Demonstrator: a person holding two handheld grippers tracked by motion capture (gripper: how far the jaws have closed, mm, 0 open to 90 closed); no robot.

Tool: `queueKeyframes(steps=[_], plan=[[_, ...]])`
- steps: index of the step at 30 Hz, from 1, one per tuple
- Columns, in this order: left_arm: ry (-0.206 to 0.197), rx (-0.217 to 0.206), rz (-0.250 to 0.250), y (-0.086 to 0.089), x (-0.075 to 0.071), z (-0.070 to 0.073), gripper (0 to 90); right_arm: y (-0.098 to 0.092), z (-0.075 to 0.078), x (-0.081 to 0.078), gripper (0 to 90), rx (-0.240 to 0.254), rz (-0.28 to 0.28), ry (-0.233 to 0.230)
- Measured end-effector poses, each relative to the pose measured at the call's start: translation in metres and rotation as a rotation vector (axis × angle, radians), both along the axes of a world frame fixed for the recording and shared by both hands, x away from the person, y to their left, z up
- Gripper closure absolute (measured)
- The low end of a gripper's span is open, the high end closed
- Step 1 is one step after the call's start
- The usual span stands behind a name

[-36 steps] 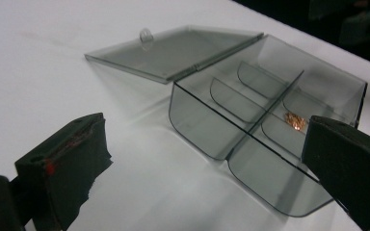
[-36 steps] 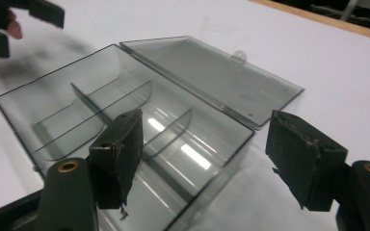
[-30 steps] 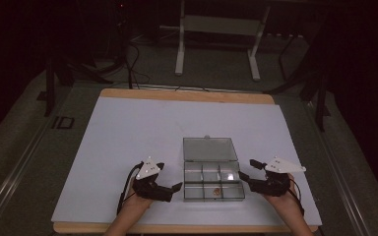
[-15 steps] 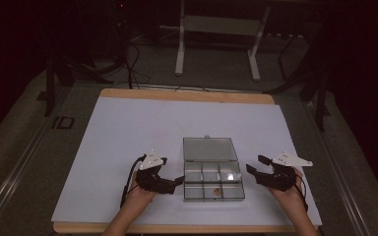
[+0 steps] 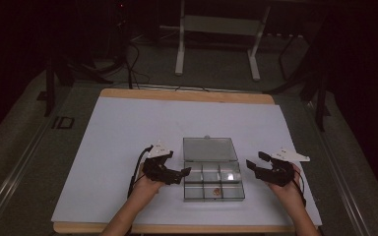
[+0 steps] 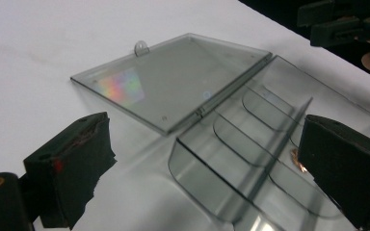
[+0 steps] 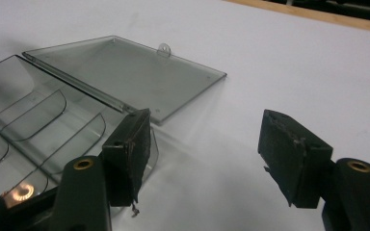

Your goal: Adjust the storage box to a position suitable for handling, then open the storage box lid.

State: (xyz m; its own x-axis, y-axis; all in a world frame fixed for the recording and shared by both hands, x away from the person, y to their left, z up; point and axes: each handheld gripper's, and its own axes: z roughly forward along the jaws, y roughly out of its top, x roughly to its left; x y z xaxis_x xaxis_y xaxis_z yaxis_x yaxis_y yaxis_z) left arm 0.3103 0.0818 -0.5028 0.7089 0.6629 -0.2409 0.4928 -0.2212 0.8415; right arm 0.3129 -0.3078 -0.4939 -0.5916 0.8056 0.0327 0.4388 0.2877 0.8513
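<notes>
High view: the clear box (image 5: pixel 213 183) lies open near the counter's (image 5: pixel 108 147) front edge, long axis side to side, lid (image 5: pixel 210 149) flat behind. Left gripper (image 5: pixel 182 172) and right gripper (image 5: pixel 252 164) flank it.

Left gripper view: jaws apart, straddling the box's corner, empty.

Right gripper view: jaws apart, empty, beside the box.

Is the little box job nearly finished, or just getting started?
Probably early on. Done: the clear compartment box lies open, its lid flat on the table, and one small coppery piece sits in a near compartment. In hand: nothing; the left gripper and right gripper are open on either side of the box. Left: the other compartments look empty.
</notes>
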Motion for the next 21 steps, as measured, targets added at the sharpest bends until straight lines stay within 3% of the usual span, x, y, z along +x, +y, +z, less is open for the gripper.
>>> queueKeyframes(steps=[10, 19, 21], plan=[[0.013, 0.016, 0.006, -0.010, 0.019, 0.002, 6.0, 0.013, 0.001, 0.012, 36.0, 0.011, 0.013, 0.005], [0.063, 0.018, 0.026, -0.016, 0.035, 0.000, 6.1, 0.021, 0.000, 0.015, 36.0, 0.012, 0.023, 0.008], [0.095, 0.011, 0.034, -0.017, 0.043, -0.004, 6.2, 0.024, 0.001, 0.016, 36.0, 0.015, 0.027, 0.006]])
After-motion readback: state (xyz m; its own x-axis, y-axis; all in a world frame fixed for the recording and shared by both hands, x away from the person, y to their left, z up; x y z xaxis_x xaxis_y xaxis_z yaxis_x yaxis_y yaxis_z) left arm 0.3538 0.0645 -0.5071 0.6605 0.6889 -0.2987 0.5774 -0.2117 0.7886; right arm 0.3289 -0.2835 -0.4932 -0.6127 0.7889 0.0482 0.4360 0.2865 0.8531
